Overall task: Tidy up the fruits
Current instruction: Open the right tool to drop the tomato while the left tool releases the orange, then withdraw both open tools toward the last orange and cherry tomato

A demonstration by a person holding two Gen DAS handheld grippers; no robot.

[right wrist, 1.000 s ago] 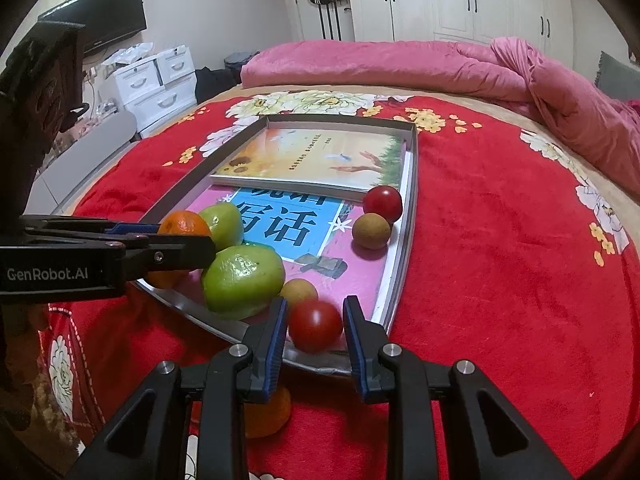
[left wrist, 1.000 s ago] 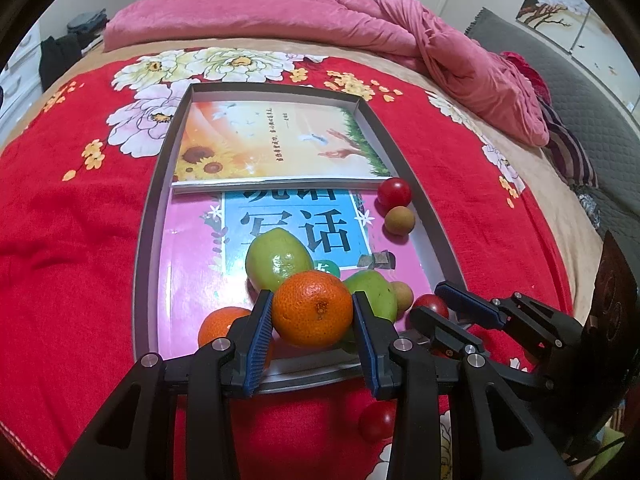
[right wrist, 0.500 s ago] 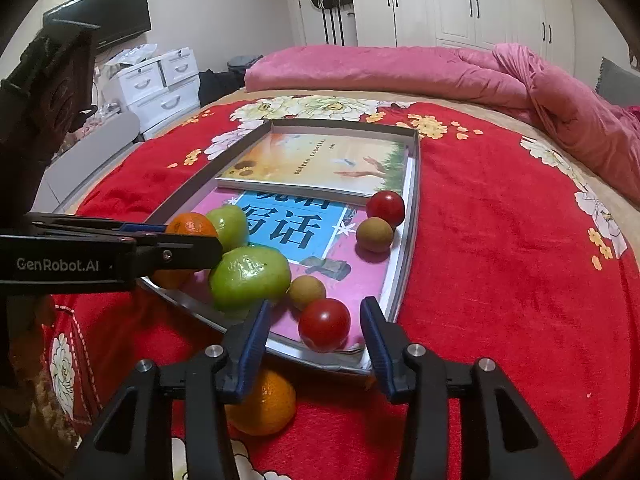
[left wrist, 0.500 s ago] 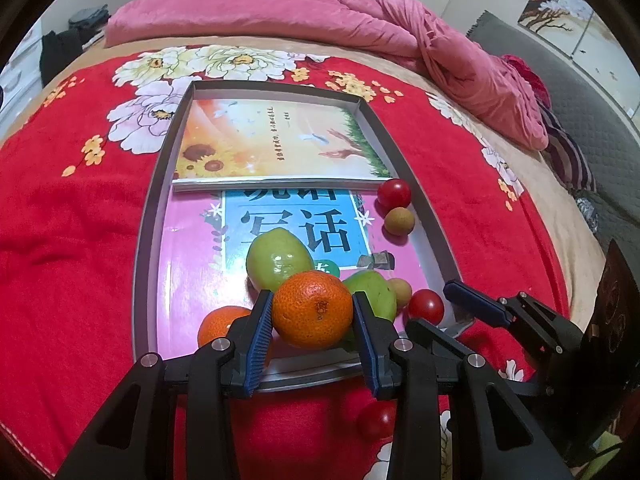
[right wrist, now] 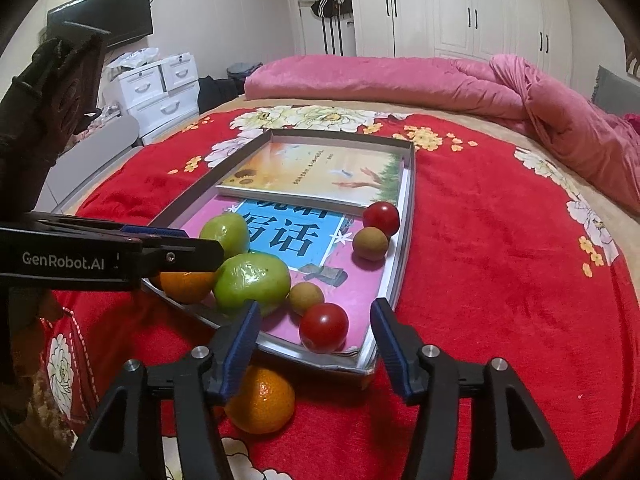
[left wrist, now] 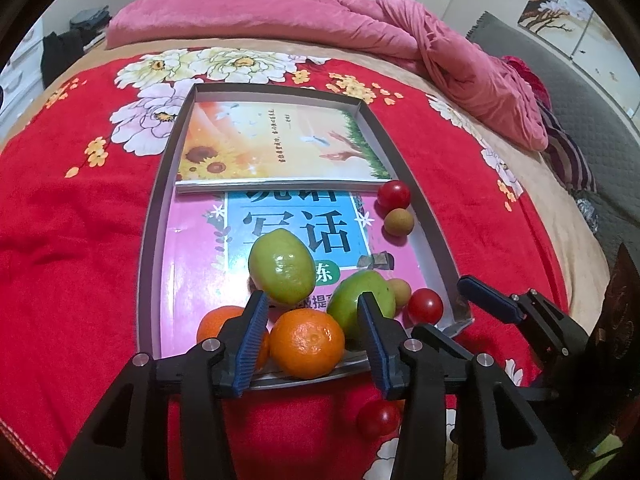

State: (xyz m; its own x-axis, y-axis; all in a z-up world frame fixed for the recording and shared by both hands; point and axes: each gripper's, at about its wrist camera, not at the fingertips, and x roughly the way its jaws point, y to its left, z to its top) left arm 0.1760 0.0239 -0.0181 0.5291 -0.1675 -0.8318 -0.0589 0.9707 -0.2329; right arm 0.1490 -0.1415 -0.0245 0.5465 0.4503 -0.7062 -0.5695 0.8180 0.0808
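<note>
Release step: left hand-held gripper (left wrist: 310, 338) opening, pads clear of the orange (left wrist: 307, 343) between them on the tray (left wrist: 149, 240) front edge. Right hand-held gripper (right wrist: 316, 338) opening around tomato (right wrist: 323, 327), untouched. Next: fetch loose orange (right wrist: 262, 400) off bed.

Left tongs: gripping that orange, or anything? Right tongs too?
Nothing held. The left tongs are opening around the round orange mandarin, pads off its sides; it rests at the metal tray's near rim. The right tongs are opening, clear of the small red tomato.

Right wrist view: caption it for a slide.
Right tool opening over a red tomato resting in the tray; an orange lies outside on the bedspread.
</note>
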